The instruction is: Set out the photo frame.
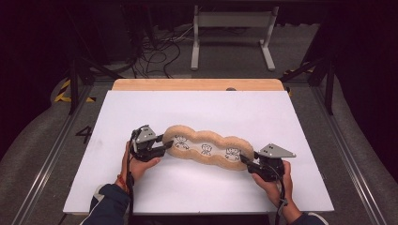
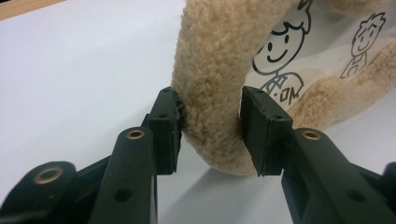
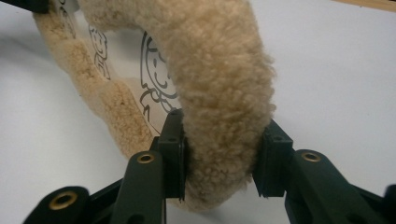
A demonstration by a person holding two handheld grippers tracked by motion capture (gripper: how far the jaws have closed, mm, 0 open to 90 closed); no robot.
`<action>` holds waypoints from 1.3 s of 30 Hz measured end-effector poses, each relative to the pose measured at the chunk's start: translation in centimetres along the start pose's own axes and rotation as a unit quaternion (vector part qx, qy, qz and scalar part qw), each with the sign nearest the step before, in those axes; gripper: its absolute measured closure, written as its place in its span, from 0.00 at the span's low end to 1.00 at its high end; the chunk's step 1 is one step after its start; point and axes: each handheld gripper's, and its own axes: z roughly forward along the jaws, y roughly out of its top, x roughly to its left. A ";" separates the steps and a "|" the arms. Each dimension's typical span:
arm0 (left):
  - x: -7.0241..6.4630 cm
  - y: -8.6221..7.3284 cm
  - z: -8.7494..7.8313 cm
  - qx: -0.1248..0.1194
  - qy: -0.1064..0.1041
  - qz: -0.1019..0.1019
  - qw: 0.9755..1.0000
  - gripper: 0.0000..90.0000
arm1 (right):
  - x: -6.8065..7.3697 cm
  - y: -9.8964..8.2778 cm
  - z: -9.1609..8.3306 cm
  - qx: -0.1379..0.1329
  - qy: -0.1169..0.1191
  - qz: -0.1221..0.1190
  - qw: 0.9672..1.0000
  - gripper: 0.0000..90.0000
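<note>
A long plush cushion [image 1: 206, 149] with a tan fleecy rim and a white middle printed with three cartoon figures lies across the white board [image 1: 202, 110]. My left gripper [image 1: 164, 146] holds its left end; in the left gripper view both pads [image 2: 164, 130] press the fleecy rim [image 2: 210, 70] between them. My right gripper [image 1: 247, 161] holds the right end, and in the right gripper view the rim [image 3: 219, 93] bulges between the jaws of that gripper [image 3: 223, 156]. The cushion looks slightly raised at both ends.
The white board covers a wooden table whose far edge [image 1: 197, 84] shows as a strip. Beyond it are a white stand [image 1: 232, 33] and loose cables [image 1: 157, 54] on the floor. Metal rails [image 1: 345, 154] run along both sides.
</note>
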 end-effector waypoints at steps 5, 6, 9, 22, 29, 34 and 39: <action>-0.2 -0.2 -0.4 0.002 0.012 0.005 1.000 0.68 | -0.3 0.4 0.7 -0.001 -0.003 -0.007 1.000 0.65; -0.2 -0.3 -0.5 0.001 0.012 0.004 1.000 0.69 | -0.3 0.5 0.9 -0.001 -0.006 -0.013 1.000 0.63; -0.3 -0.5 -0.7 -0.001 0.017 0.001 1.000 0.69 | -0.1 1.0 1.8 0.000 -0.022 -0.039 0.999 0.59; -0.6 -0.8 -1.2 -0.007 0.028 -0.004 1.000 0.69 | -1.0 1.7 3.2 -0.006 -0.012 -0.036 0.999 0.54; -0.8 -1.0 -1.2 -0.009 0.035 -0.001 0.999 0.68 | -1.0 1.7 3.3 -0.007 -0.010 -0.039 0.999 0.53; -1.0 -1.0 -1.3 -0.009 0.034 -0.003 0.999 0.68 | -1.1 1.7 3.2 -0.003 -0.010 -0.046 0.999 0.54; -1.0 -1.1 -1.3 -0.008 0.036 0.000 0.999 0.68 | -1.1 1.7 3.4 -0.005 -0.010 -0.043 0.999 0.52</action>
